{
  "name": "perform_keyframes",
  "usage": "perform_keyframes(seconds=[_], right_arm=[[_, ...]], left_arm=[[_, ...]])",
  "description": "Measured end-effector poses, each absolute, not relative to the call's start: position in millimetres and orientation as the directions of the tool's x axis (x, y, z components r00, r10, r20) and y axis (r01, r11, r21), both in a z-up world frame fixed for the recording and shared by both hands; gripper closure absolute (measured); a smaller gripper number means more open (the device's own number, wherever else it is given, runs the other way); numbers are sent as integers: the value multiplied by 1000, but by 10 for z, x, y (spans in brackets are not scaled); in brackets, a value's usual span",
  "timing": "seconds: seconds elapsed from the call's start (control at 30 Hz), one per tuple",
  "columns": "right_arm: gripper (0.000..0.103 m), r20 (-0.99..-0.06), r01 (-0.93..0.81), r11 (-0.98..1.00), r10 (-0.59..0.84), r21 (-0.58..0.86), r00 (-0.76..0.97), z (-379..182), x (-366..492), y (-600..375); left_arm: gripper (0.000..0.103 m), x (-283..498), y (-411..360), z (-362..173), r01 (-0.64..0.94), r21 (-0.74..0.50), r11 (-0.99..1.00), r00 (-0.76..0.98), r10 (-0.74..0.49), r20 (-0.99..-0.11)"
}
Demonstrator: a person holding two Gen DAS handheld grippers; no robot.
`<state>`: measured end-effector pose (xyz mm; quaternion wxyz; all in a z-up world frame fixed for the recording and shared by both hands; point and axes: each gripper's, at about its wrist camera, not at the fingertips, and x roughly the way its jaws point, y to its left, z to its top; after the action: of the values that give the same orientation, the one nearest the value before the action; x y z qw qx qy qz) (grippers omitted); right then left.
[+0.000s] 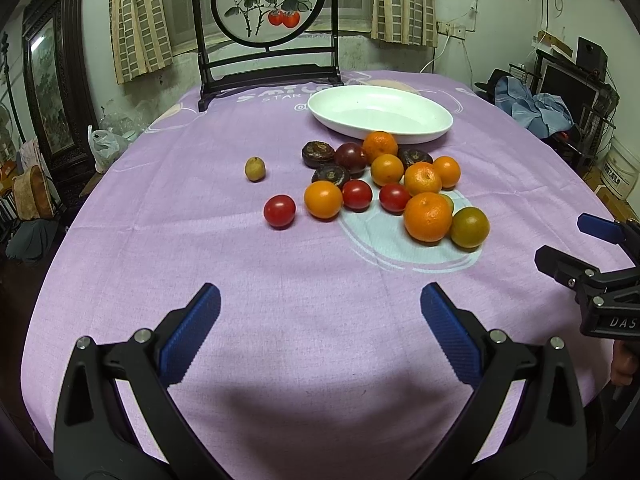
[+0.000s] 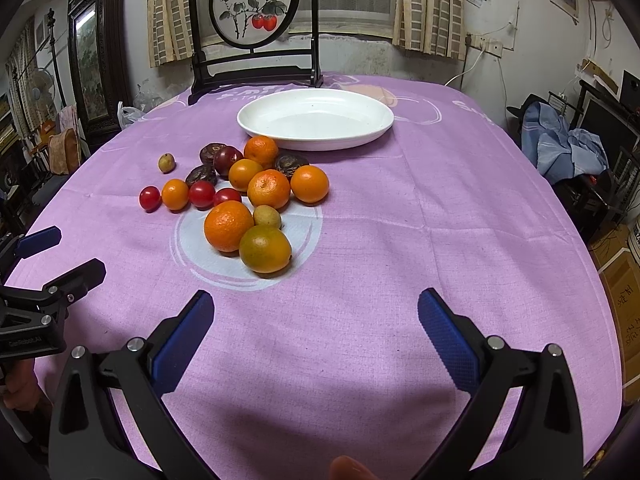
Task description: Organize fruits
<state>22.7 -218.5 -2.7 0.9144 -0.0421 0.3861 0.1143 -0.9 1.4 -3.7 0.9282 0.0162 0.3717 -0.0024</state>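
Observation:
A loose pile of fruit lies on the purple tablecloth: several oranges [image 1: 427, 217] [image 2: 229, 225], a greenish orange [image 1: 470, 227] [image 2: 265, 249], red cherry tomatoes [image 1: 279, 211] [image 2: 149, 198], dark brown fruits [image 1: 318, 154] [image 2: 202, 175] and a small yellow-green fruit [image 1: 255, 169] [image 2: 166, 163]. An empty white oval plate [image 1: 436, 120] [image 2: 376, 120] sits just behind the pile. My left gripper [image 1: 320, 316] is open and empty, near the table's front. My right gripper [image 2: 316, 320] is open and empty, also short of the pile. Each gripper shows at the edge of the other's view [image 1: 576, 244] [image 2: 60, 252].
A dark wooden stand with a round painted screen [image 1: 272, 4] [image 2: 256, 8] stands at the table's far edge behind the plate. Clothes, boxes and furniture crowd the room at the right [image 2: 560, 144]. A white bag [image 1: 105, 146] and a cabinet are at the left.

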Motion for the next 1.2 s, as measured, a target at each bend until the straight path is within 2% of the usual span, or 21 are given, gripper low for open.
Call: perform_keyframes(seconds=[1.2], right_arm=[[1, -725, -245, 970, 176, 10, 666, -136, 236, -2134]], left_arm=[[2, 10, 45, -118, 12, 29, 1000, 709, 12, -705]])
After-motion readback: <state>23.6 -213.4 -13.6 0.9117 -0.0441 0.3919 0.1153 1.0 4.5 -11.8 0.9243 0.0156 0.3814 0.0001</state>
